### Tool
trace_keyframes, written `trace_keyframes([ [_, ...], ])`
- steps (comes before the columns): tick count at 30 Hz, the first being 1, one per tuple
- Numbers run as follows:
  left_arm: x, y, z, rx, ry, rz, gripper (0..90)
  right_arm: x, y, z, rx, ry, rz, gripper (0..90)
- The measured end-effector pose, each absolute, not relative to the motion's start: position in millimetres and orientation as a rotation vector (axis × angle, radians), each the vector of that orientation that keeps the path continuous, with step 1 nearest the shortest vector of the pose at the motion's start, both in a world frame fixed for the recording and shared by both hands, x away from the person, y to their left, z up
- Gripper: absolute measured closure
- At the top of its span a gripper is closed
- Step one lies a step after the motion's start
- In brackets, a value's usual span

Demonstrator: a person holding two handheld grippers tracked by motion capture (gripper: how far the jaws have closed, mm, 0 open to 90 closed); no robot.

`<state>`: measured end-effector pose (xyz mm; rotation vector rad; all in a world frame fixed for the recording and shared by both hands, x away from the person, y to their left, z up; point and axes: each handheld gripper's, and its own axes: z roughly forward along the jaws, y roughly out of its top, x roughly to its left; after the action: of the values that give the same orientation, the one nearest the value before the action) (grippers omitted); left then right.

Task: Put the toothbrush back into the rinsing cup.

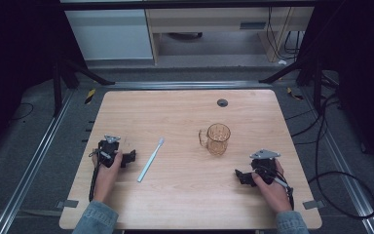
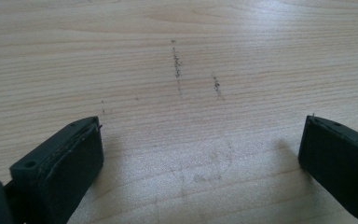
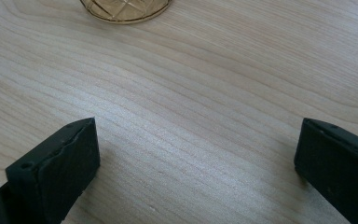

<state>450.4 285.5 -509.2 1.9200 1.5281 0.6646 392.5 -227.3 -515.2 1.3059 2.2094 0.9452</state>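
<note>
A light blue toothbrush (image 1: pixel 151 159) lies on the wooden table (image 1: pixel 185 117), left of centre, its head pointing away from me. An amber glass mug (image 1: pixel 216 139) with a handle on its left stands upright right of centre; its base (image 3: pixel 126 10) shows at the top of the right gripper view. My left gripper (image 1: pixel 129 157) rests on the table just left of the toothbrush, open, with bare wood between its jaws (image 2: pixel 200 140). Near the front right my right gripper (image 1: pixel 239 176) rests open, below and right of the mug, nothing between its jaws (image 3: pixel 196 144).
A dark round grommet (image 1: pixel 222 102) sits in the table near its far edge. Metal rails run along both sides of the table. Black cables (image 1: pixel 331 180) lie on the floor at the right. Cabinets stand beyond the far edge.
</note>
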Motion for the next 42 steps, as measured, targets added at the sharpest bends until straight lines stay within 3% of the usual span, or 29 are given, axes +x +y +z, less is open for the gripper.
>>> trace_keyframes([
  [20, 424.6, 274.5, -485.3, 1.969, 1.369, 0.705, 2.5, 392.4, -227.3, -515.2, 1.306, 2.21, 0.945, 0.4],
  [42, 407.3, 215.3, -449.1, 2.179, 1.098, 0.699, 3.7, 392.4, -227.2, -515.2, 1.305, 2.21, 0.945, 0.4],
])
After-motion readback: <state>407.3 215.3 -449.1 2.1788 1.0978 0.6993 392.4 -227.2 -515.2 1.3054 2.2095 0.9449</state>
